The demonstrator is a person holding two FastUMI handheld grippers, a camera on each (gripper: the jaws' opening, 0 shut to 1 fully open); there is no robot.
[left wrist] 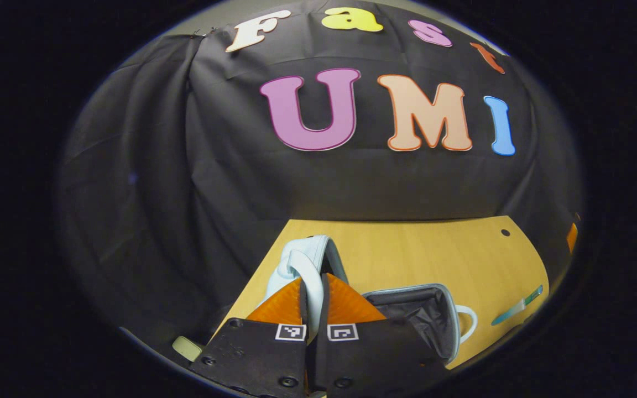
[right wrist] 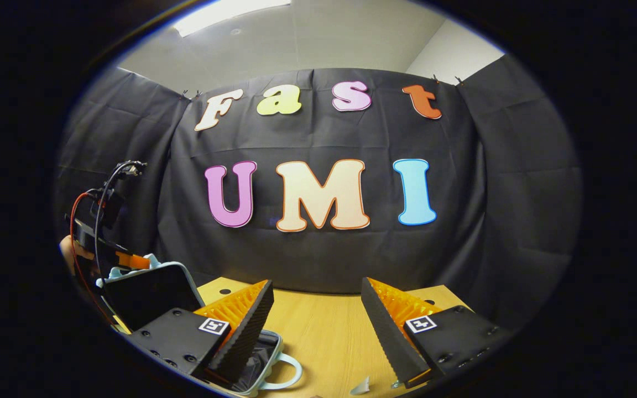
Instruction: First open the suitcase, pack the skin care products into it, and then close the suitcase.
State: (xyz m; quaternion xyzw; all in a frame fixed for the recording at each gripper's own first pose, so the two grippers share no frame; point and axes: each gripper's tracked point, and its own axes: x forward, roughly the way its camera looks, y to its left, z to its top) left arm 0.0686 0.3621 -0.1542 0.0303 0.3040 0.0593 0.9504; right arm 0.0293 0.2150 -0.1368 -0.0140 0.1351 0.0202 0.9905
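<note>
The left gripper (left wrist: pixel 313 296) pinches the rim of the pale blue suitcase lid (left wrist: pixel 303 260), raised upright above the grey-lined suitcase shell (left wrist: pixel 418 312) at the near left corner of the wooden tabletop (left wrist: pixel 434 249). The right gripper (right wrist: pixel 317 309) hangs spread and empty. Swing the lid steadily back without tipping the shell.

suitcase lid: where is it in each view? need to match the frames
Left gripper view: the suitcase lid stands at bottom centre, its pale edge pinched between the left gripper fingers.
Right gripper view: lid at lower left, dark lining facing the camera, left gripper at its top edge.
Shared landmark: wooden table.
</note>
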